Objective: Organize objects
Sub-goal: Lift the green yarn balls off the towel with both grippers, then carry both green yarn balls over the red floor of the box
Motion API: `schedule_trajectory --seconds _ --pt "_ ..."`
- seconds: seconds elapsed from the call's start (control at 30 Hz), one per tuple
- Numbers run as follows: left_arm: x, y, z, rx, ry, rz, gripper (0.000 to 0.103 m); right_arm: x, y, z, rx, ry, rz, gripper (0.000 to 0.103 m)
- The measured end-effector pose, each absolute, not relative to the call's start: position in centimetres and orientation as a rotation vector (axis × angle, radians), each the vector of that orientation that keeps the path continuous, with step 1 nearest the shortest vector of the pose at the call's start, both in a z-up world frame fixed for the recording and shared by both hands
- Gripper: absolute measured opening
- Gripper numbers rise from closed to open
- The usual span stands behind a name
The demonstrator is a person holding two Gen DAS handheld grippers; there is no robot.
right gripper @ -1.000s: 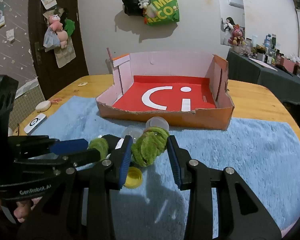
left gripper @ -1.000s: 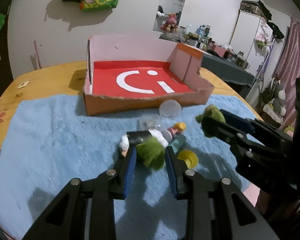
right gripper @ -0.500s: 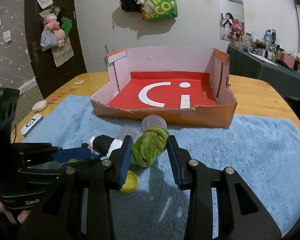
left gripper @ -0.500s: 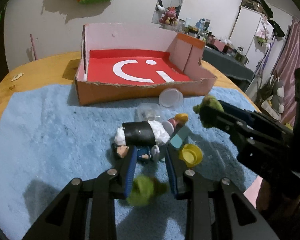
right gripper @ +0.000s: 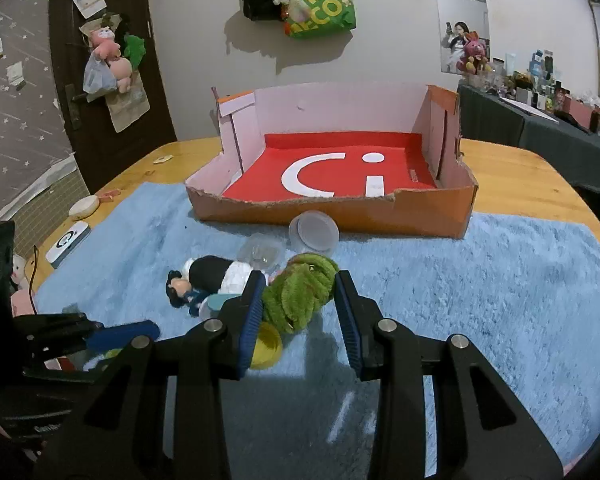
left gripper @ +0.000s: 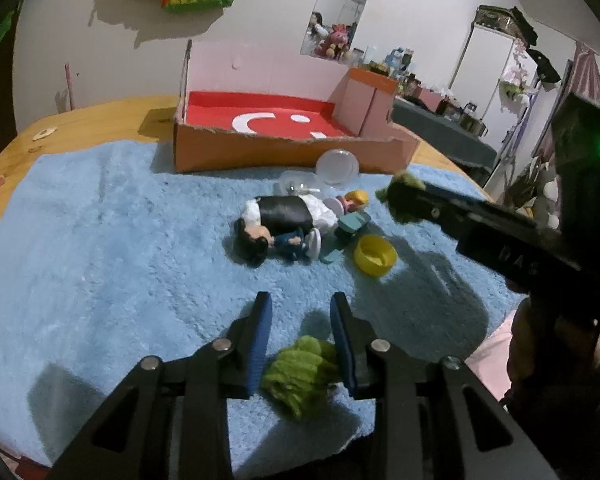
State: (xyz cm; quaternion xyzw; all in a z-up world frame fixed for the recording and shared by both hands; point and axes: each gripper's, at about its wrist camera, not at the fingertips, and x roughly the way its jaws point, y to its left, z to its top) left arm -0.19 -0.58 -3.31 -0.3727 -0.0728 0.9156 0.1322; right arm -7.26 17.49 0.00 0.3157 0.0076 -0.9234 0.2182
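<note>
The left gripper [left gripper: 300, 334], its jaws opening, has let its light green fuzzy toy [left gripper: 300, 372] slip back onto the near blue towel [left gripper: 100, 260], so that pickup needs redoing, while the right gripper [right gripper: 298, 312] stays clamped on the darker green plush [right gripper: 300, 296], short of the box [right gripper: 332, 216].

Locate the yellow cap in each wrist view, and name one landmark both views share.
Left wrist view: the yellow cap lies right of centre on the blue towel, just right of the doll.
Right wrist view: the yellow cap shows lower centre, partly hidden behind the right claw.
Shared landmark: the orange cardboard box with the red floor.
</note>
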Motion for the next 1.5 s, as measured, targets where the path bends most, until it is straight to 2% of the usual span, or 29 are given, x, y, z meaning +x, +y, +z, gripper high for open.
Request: schedule_trajectory --seconds 0.1,0.37,0.47,0.63,0.77,0.97,1.5 --pt "-0.5 -0.3 -3.9 -1.054 -0.144 2.709 0.046 -7.2 17.5 -0.7 0.892 0.021 -2.560 0.034" --pt "0.1 -0.5 -3.4 -0.994 -0.149 2.695 0.053 -7.6 19.0 -2.3 0.953 0.014 -2.621 0.034" --pt "1.1 -0.4 -2.8 -0.982 -0.112 2.696 0.061 -7.9 19.1 -2.8 0.972 0.015 -2.620 0.034" --pt "2.0 -0.4 -3.6 -1.026 -0.109 2.665 0.062 -7.8 18.9 -2.9 0.965 0.033 -2.630 0.035" --pt "2.2 -0.6 -3.8 -1.015 -0.119 2.666 0.059 -7.7 18.9 -3.0 0.963 0.034 -2.631 0.035" --pt "1.8 -0.8 -3.8 -1.005 -0.141 2.659 0.032 -7.6 18.8 -2.9 0.957 0.048 -2.632 0.034" --pt "0.2 -0.1 -2.9 -1.024 -0.105 2.670 0.027 -7.6 18.5 -1.6 0.924 0.040 -2.611 0.032"
